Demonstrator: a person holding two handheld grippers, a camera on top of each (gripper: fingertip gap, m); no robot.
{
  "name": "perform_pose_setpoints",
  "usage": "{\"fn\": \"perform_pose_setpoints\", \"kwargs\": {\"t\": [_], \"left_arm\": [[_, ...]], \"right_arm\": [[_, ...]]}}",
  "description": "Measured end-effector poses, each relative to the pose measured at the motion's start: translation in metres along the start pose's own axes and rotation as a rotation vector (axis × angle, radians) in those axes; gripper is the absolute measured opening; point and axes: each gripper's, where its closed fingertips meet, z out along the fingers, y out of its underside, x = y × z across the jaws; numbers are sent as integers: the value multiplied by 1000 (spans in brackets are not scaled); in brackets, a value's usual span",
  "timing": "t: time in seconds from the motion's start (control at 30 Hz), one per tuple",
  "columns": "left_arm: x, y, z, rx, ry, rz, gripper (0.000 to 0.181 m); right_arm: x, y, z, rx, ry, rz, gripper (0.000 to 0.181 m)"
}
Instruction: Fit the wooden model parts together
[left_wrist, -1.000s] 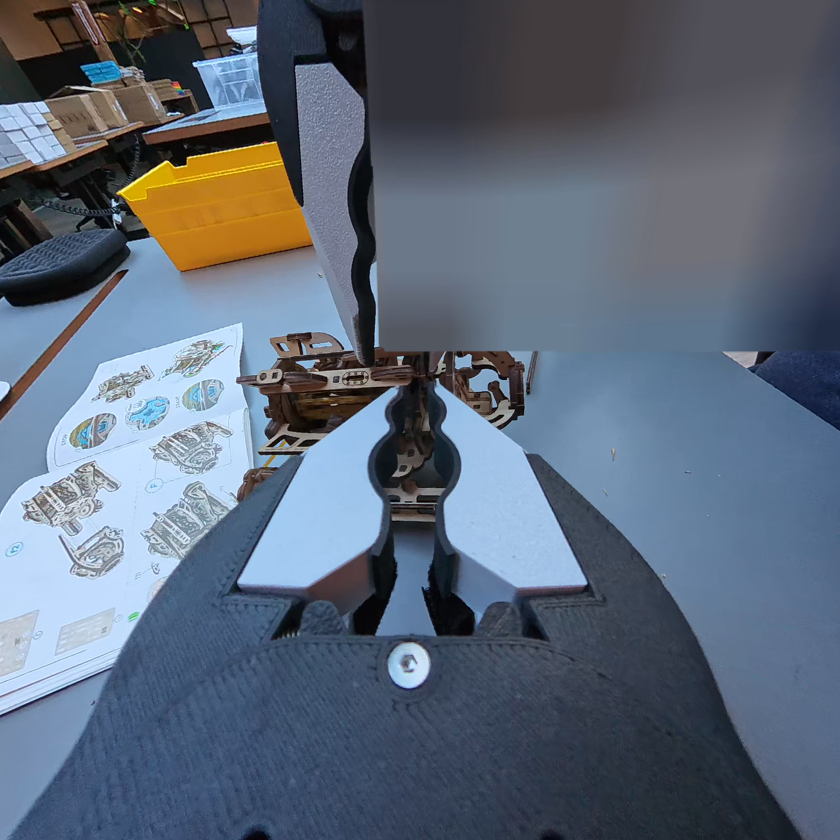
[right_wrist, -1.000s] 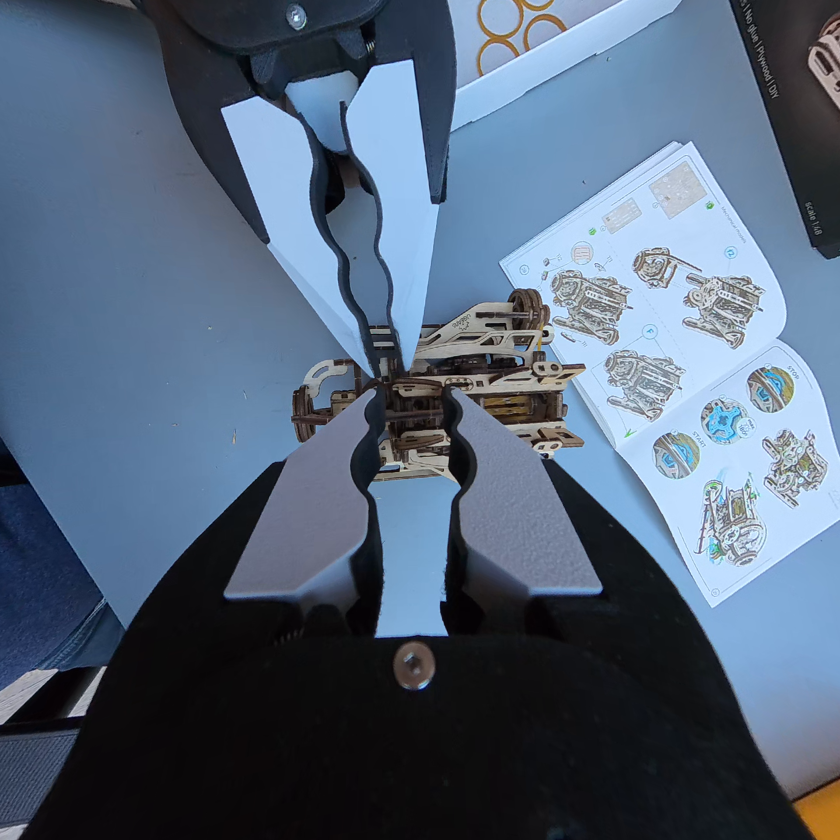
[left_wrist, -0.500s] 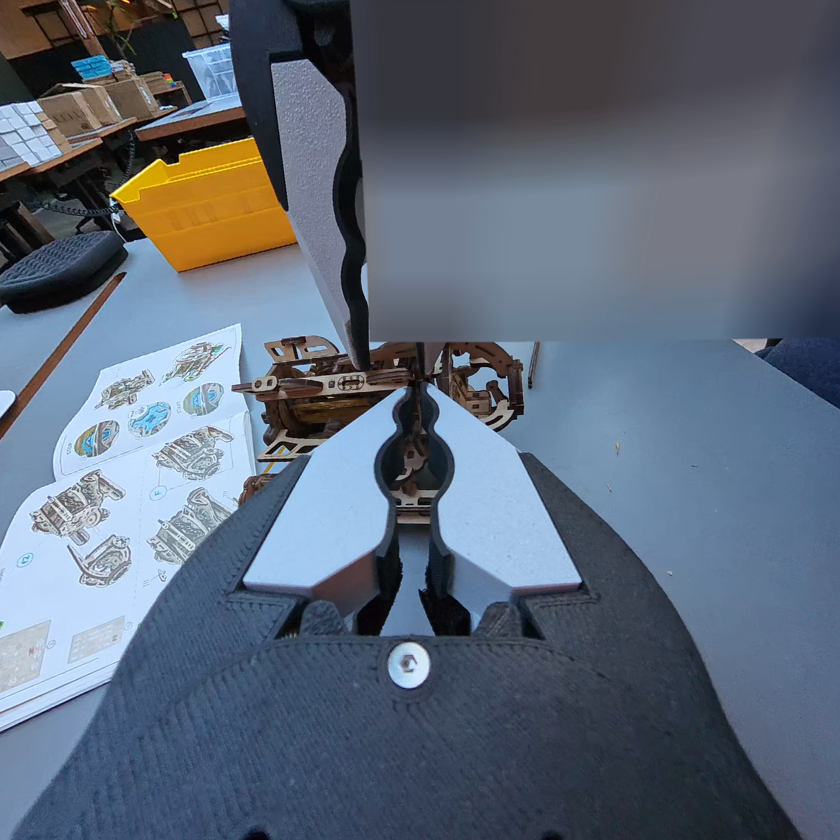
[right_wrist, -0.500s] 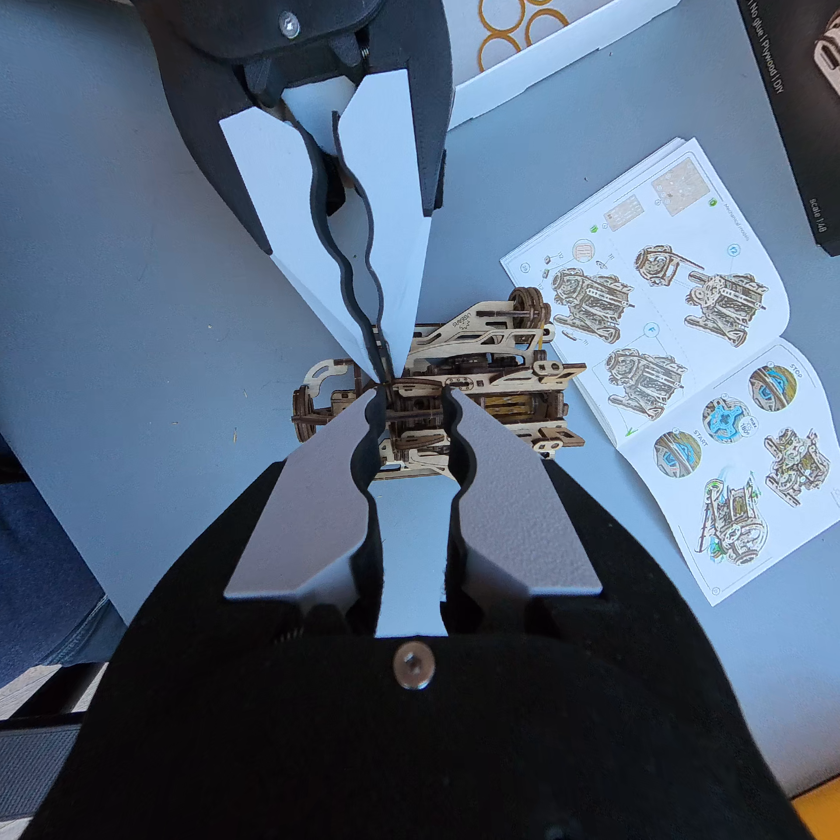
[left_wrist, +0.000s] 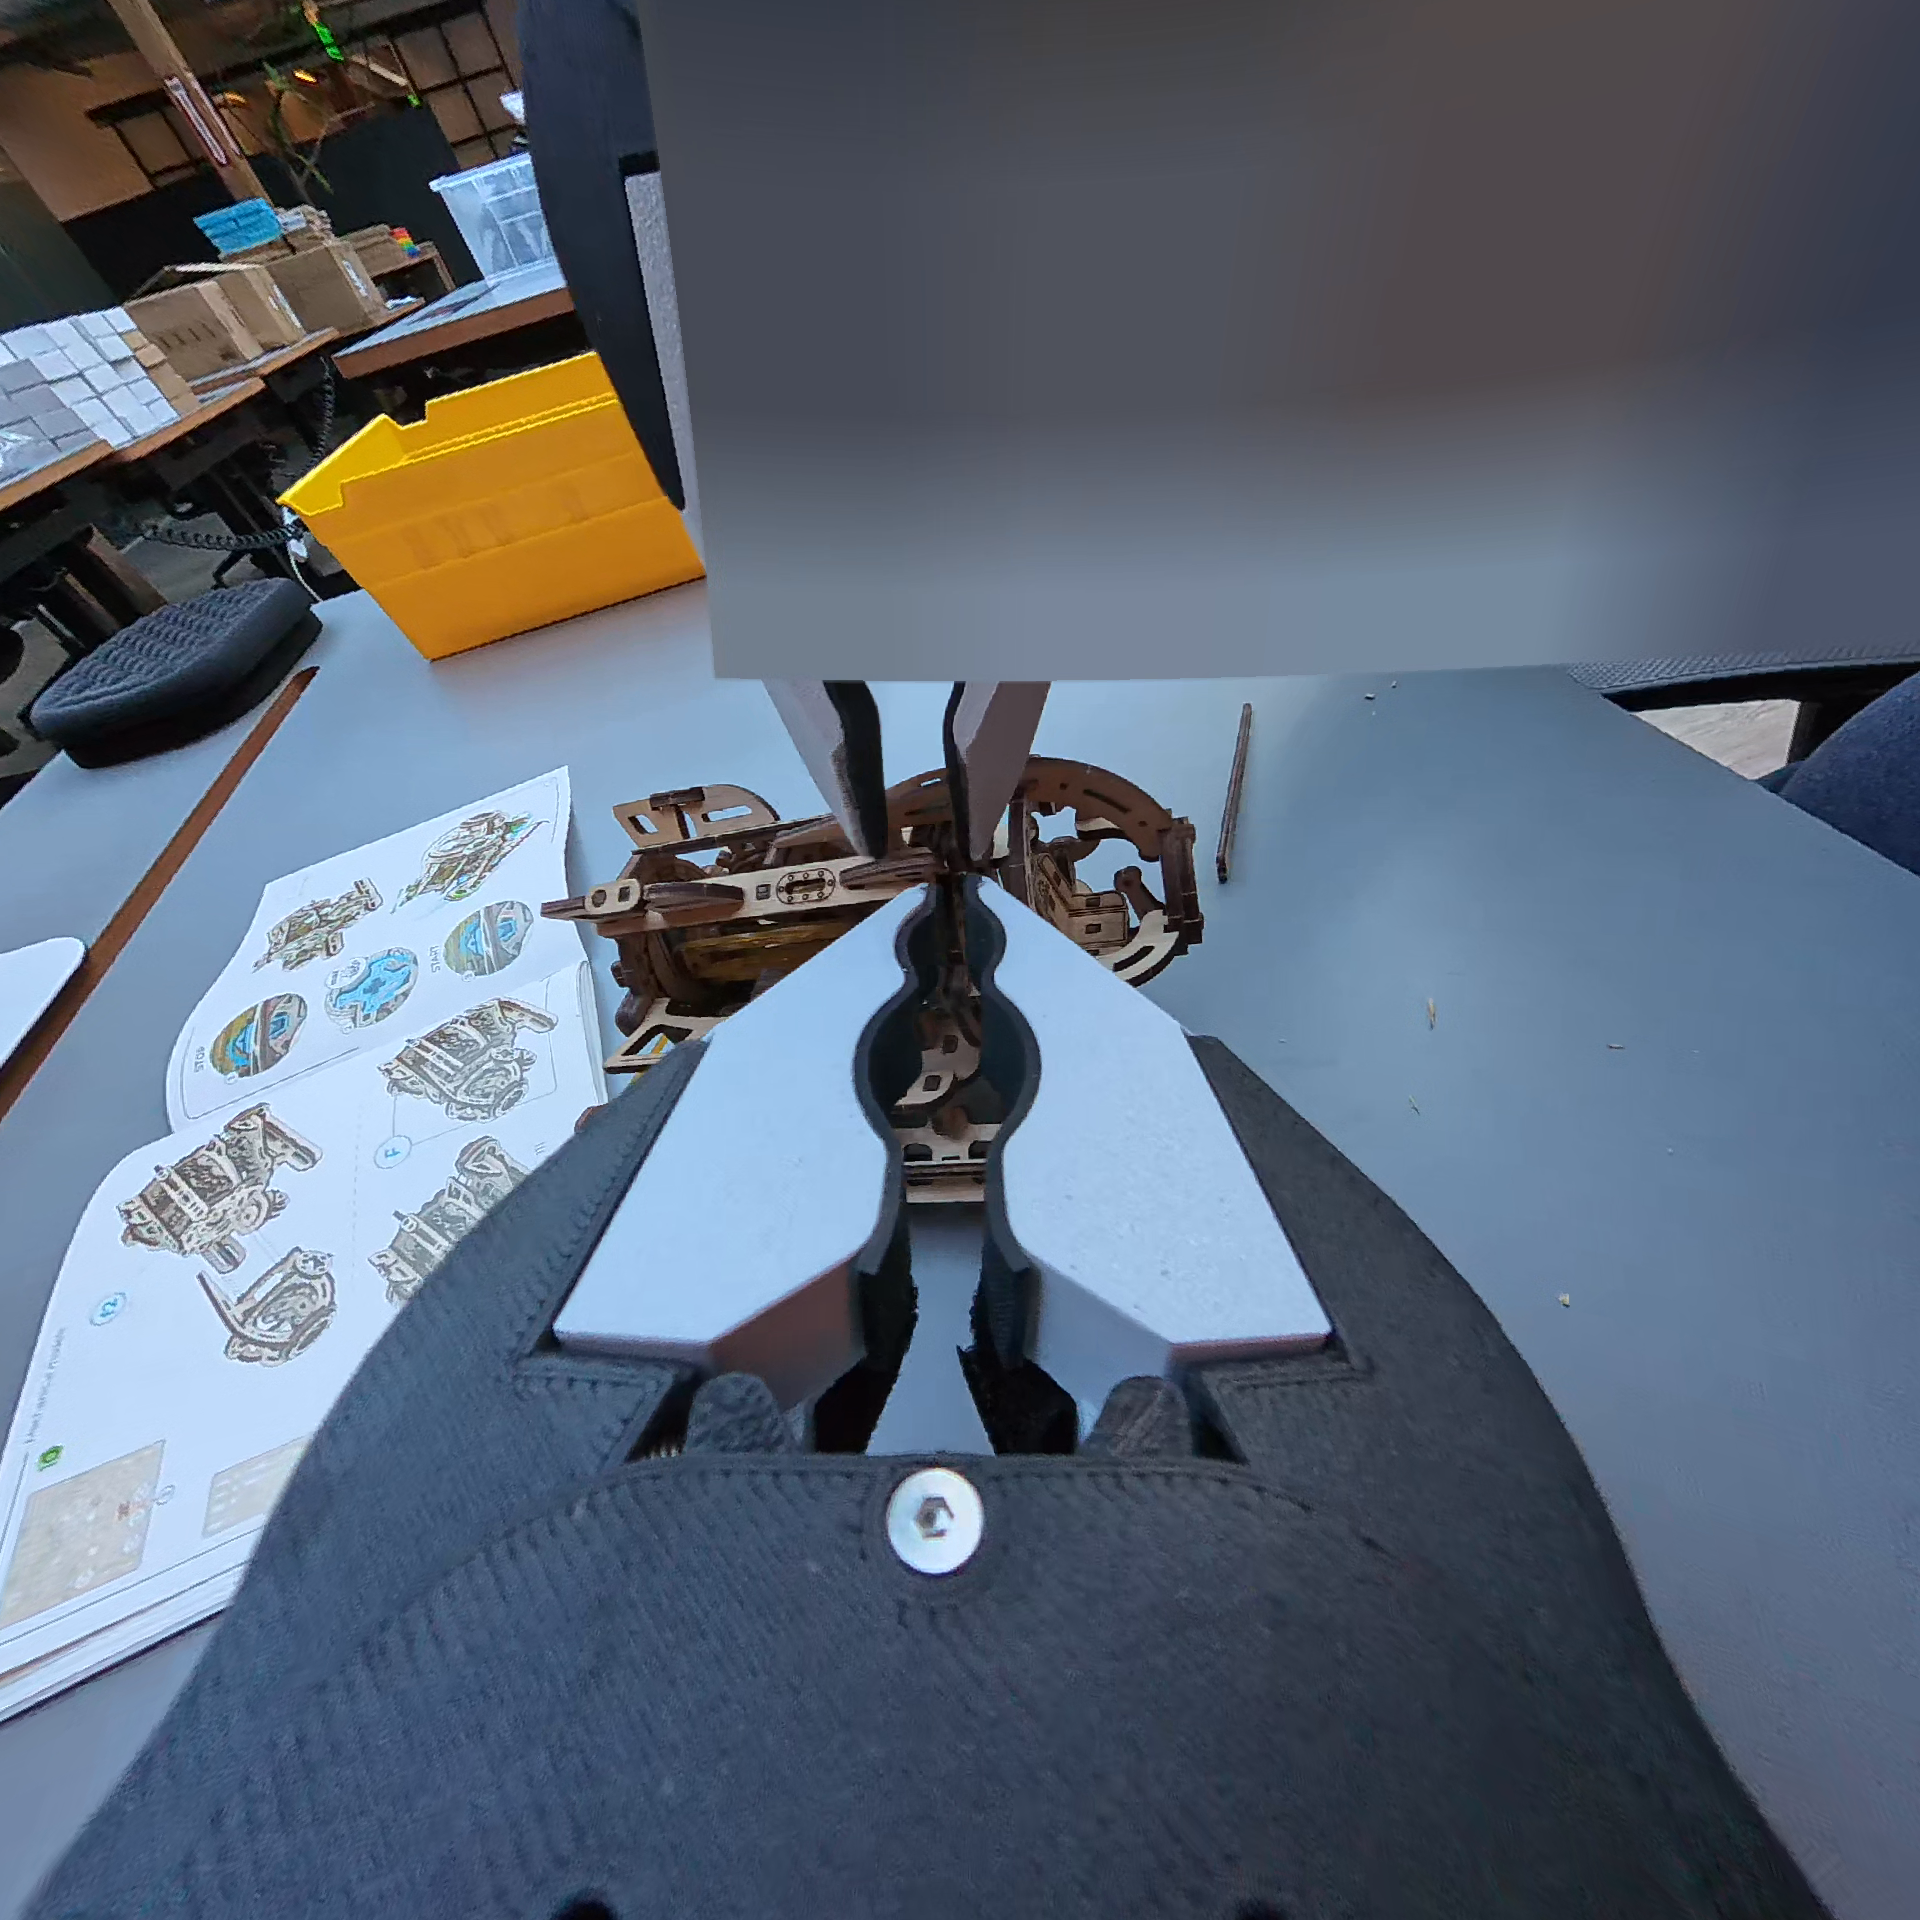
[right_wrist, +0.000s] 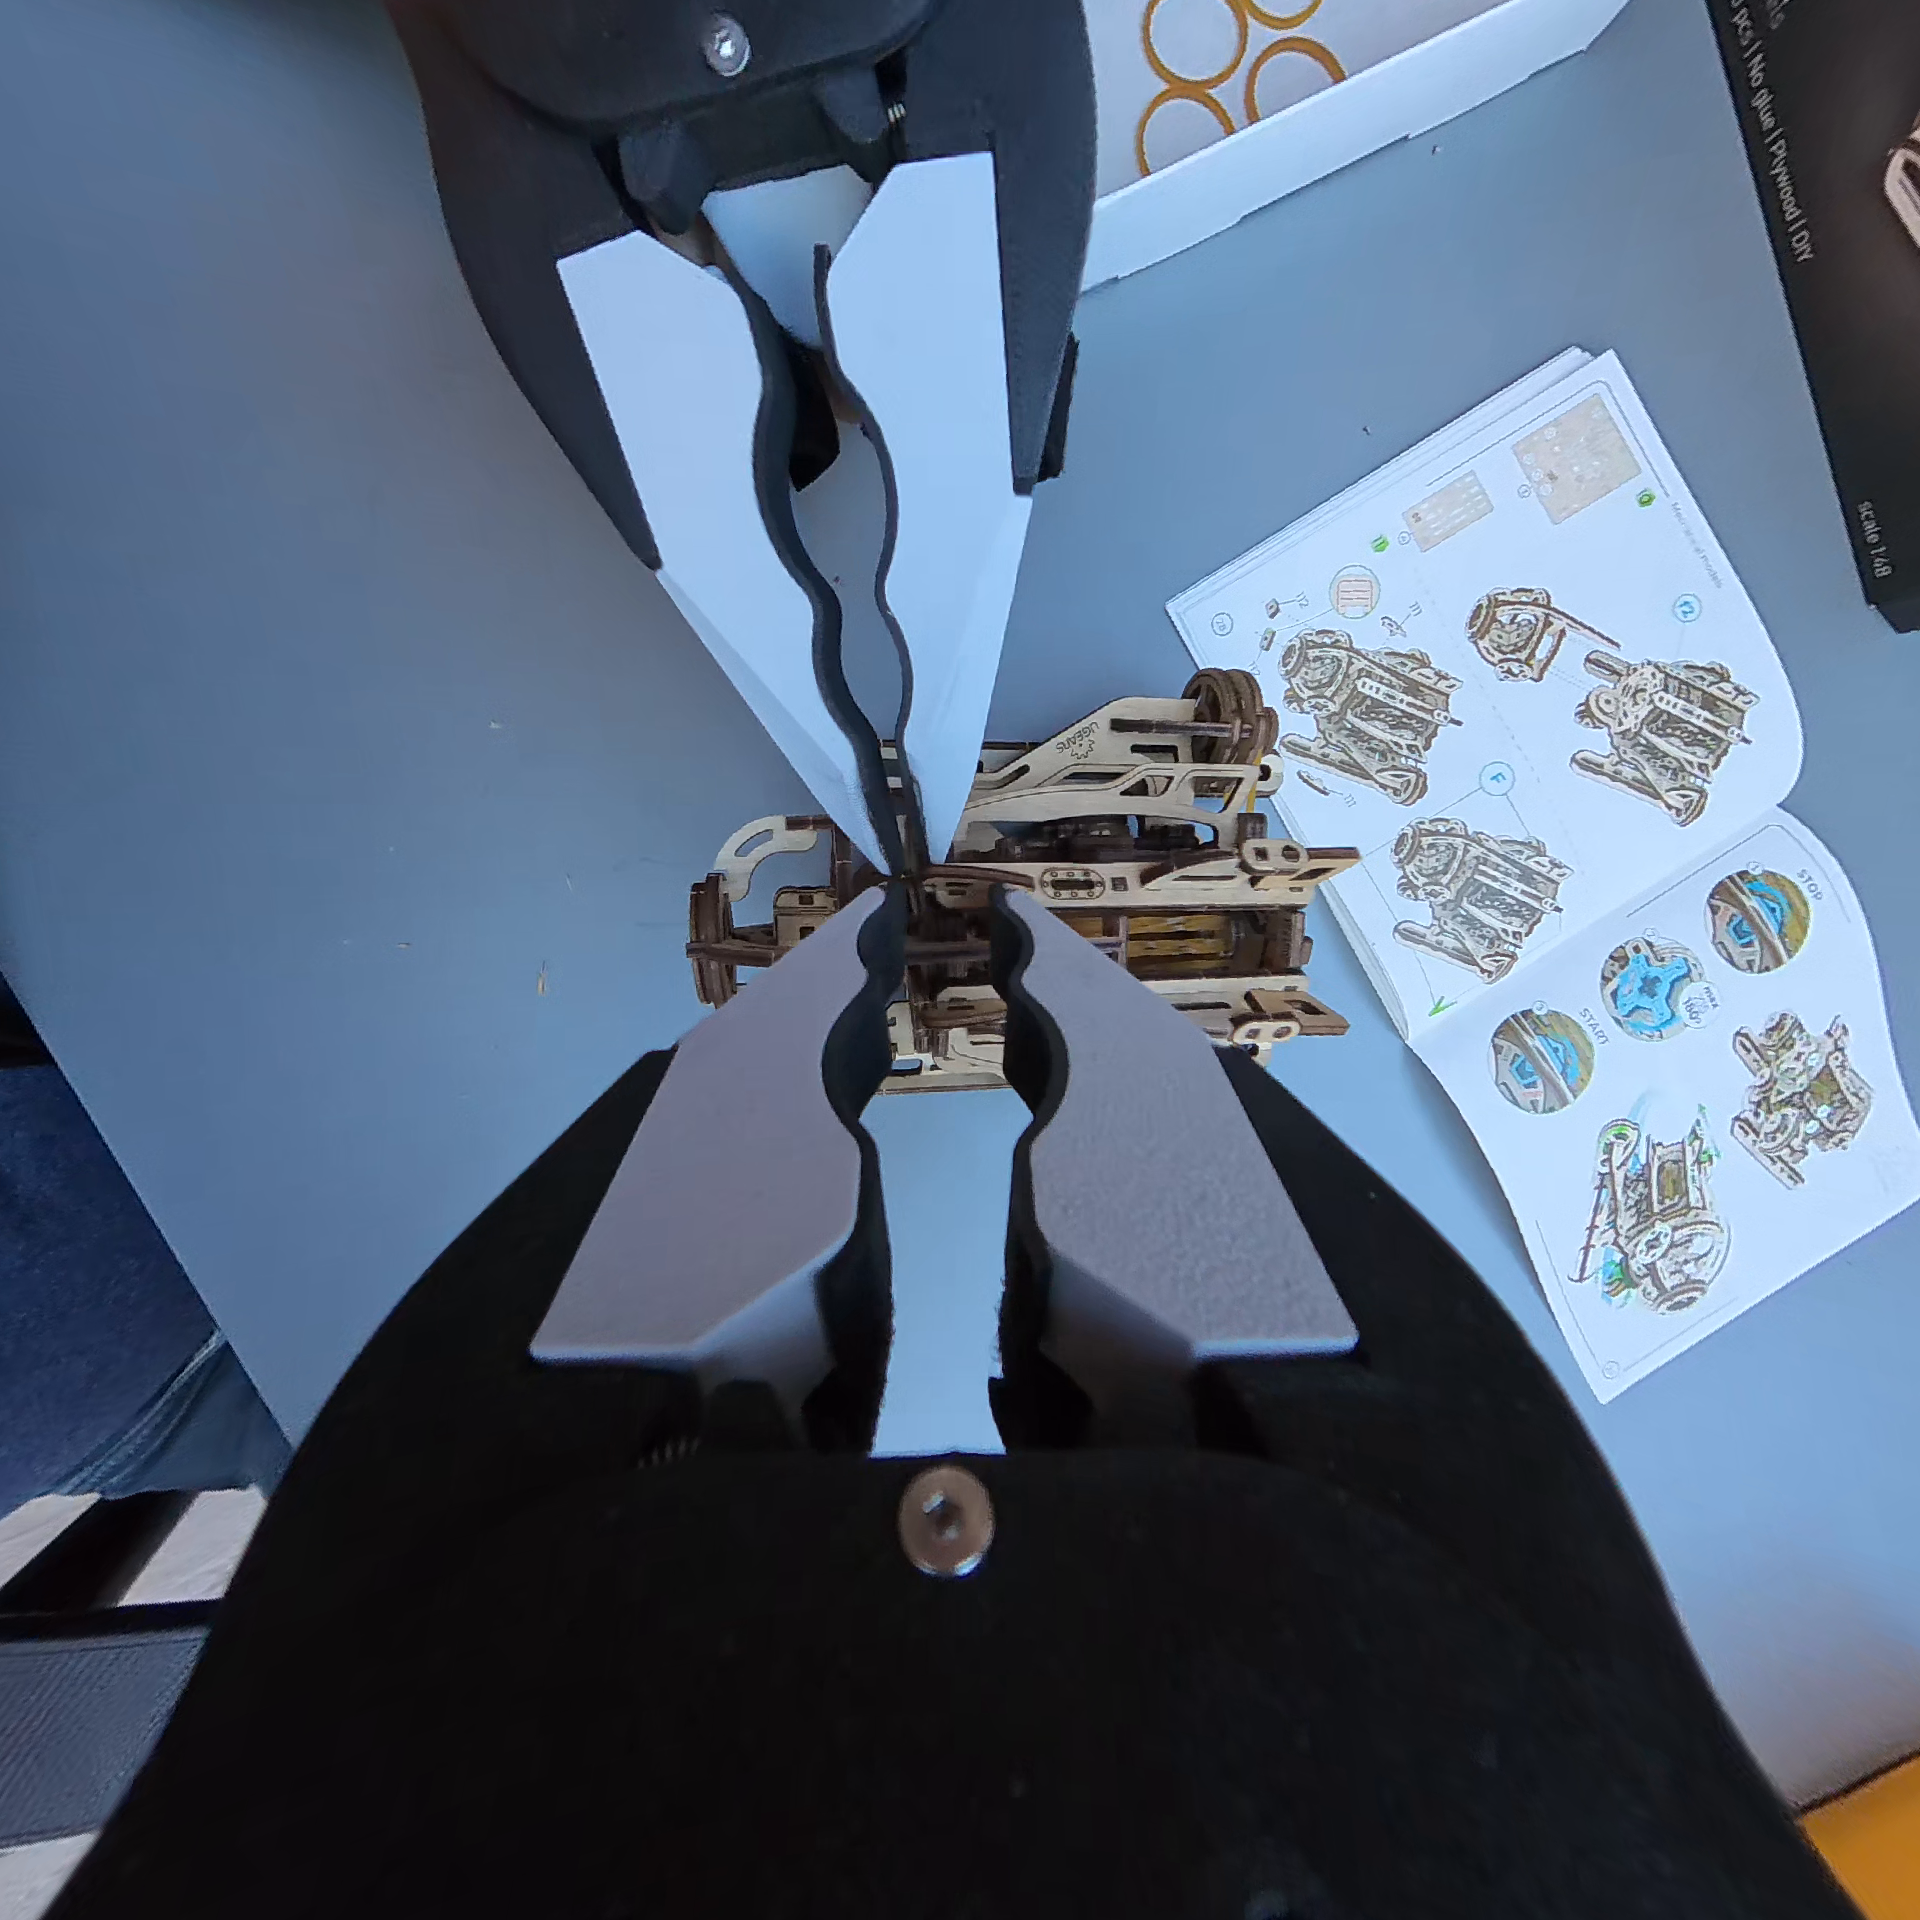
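Wooden model, a laser-cut vehicle-like assembly, sits on the grey surface directly at the tips of both grippers, which meet over its upper middle from opposite sides. The left gripper has its fingers drawn nearly together, tips pinched on a thin dark upright piece at the model's top; in the right wrist view it appears beyond the model as the pale pair converging to a point. The right gripper has its fingers spread a little, tips resting against the model on either side of that same spot without clearly clamping it. Beside the model, to the right of the right fingers, lies an open instruction booklet. Beyond the left fingers, on their left, stands a yellow bin.
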Motion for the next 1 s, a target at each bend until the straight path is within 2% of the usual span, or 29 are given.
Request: {"fn": "perform_pose_setpoints", "kwargs": {"t": [0.43, 0.67, 1.0], "left_arm": [[3, 1, 1, -4, 14, -13, 0], [2, 0, -1, 16, 34, -67, 6], [1, -6, -9, 77, 84, -156, 4]], "right_arm": [[-9, 0, 0, -18, 13, -96, 2], [-10, -2, -2, 31, -92, 11, 1], [-6, -9, -6, 151, -176, 133, 2]]}}
